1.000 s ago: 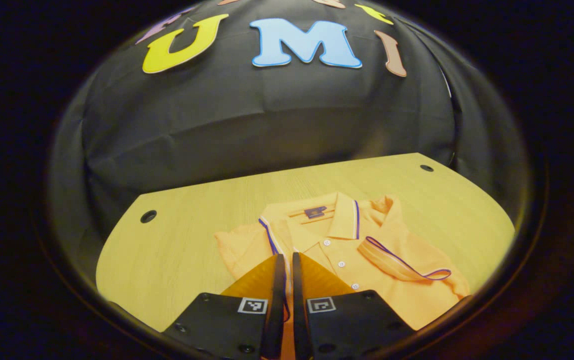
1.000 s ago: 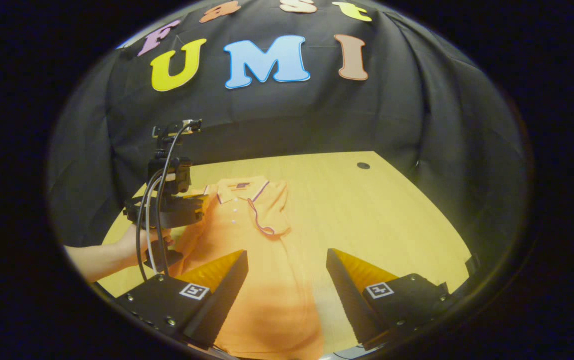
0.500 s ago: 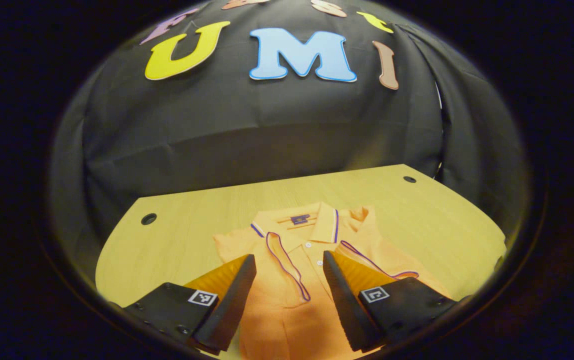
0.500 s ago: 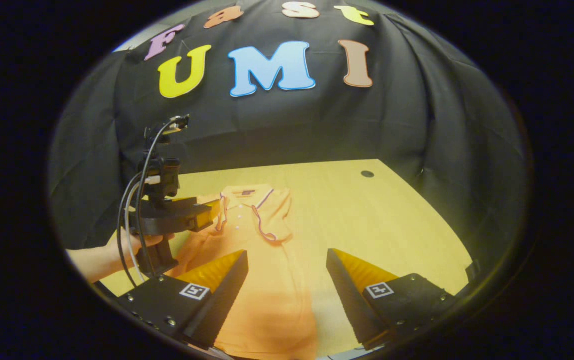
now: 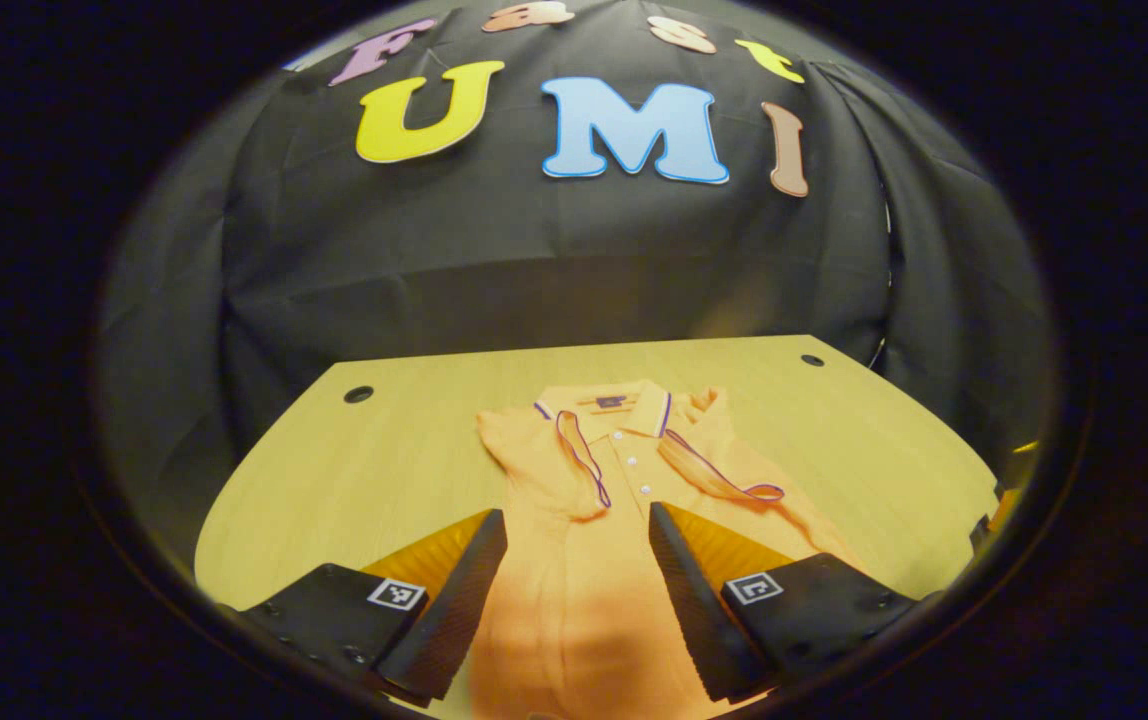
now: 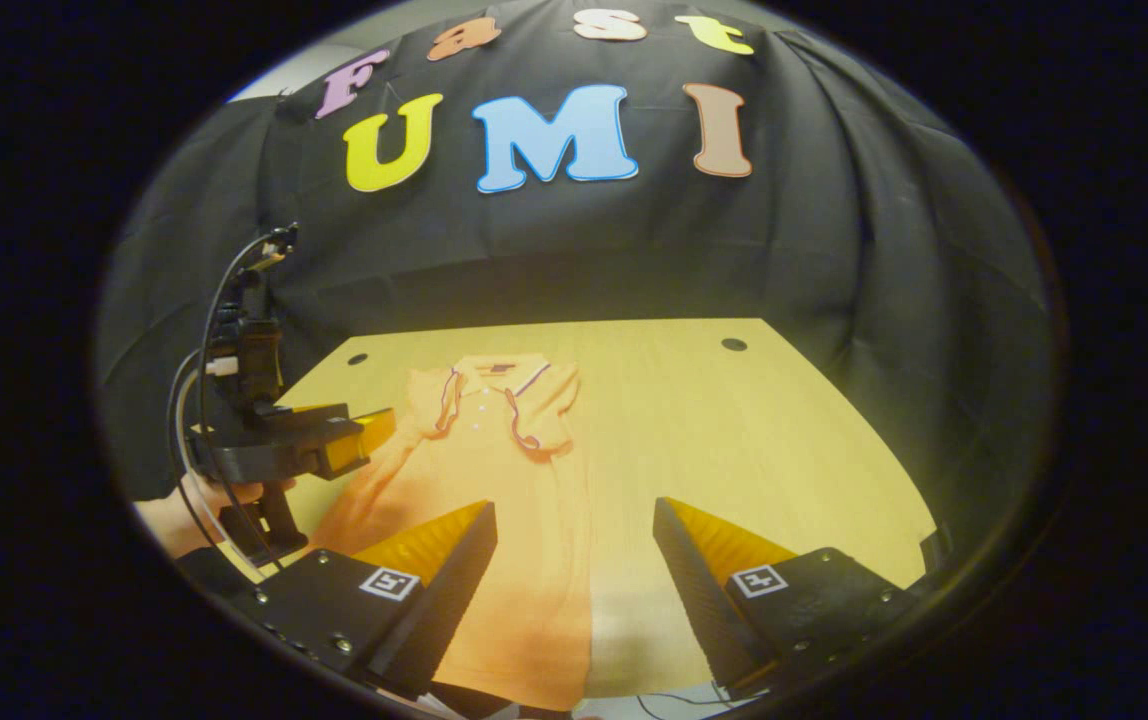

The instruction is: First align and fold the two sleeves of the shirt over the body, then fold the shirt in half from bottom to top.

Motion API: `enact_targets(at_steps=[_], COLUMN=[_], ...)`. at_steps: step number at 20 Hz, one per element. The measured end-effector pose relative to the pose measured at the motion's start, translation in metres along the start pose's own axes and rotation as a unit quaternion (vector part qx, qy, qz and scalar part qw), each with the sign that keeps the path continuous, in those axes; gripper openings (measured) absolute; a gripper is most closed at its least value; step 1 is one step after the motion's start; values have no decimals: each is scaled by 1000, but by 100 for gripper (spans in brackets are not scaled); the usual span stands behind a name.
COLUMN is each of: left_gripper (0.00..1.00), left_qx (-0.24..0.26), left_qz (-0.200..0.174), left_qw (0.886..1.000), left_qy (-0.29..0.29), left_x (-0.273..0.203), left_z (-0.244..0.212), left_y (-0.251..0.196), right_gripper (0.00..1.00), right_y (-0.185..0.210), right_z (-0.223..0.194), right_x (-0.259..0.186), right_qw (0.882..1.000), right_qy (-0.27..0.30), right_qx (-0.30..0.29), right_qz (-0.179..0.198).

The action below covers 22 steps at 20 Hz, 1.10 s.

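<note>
Shirt (image 5: 574, 560): your orange polo lies flat on the worktop (image 5: 334, 480), collar toward the far edge, hem toward the near edge.
Hidden or cut off: in both gripper views the hem runs below what you can see, and your gripper fingers cover parts of the lower body.
Sleeves: the left sleeve (image 5: 554, 470) and the right sleeve (image 5: 724, 470) are both folded in over the chest, their purple-trimmed cuffs either side of the button placket.
Collar (image 5: 604, 405): purple-edged; its label is too small to make out.
Left gripper (image 5: 574, 590): your fingers stand spread above the shirt's body, gripping nothing.
Right gripper (image 6: 574, 575): released too, with the shirt's right edge between the fingers.
Hand (image 6: 184, 510): partly hidden behind the left gripper's handle, near the worktop's left edge.
</note>
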<state>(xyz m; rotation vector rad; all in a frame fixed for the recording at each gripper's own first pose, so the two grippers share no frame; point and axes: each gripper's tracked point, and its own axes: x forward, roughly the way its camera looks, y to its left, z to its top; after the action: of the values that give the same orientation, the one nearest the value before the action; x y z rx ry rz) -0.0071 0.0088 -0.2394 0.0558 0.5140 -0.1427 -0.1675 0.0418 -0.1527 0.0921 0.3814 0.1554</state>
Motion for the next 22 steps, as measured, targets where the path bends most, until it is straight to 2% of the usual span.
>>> enact_targets(at_steps=[3, 8, 12, 15, 16, 22], left_gripper=[94, 93, 94, 92, 95, 94], left_qx=[-3, -36, -20, -32, -34, -26], left_qz=[16, 42, 43, 33, 28, 15], left_qw=[1000, 998, 999, 998, 998, 996], left_qy=[-1, 3, 15, 38, 42, 83], left_x=[-39, -105, -135, -153, -158, -183], left_z=[-19, -51, -86, -111, -119, -164], left_y=[3, 11, 18, 16, 14, 9], right_gripper=[98, 97, 98, 98, 98, 98], right_y=[-9, -6, 5, 13, 16, 21], right_z=[-19, -58, -84, -104, -108, -146], right_x=[-9, -21, -29, -33, -34, -34], right_qw=[999, 998, 996, 994, 993, 985], right_qy=[11, 37, 66, 96, 101, 167], right_qx=[-27, -32, -28, -20, -16, 3], right_qz=[13, 41, 52, 57, 60, 45])
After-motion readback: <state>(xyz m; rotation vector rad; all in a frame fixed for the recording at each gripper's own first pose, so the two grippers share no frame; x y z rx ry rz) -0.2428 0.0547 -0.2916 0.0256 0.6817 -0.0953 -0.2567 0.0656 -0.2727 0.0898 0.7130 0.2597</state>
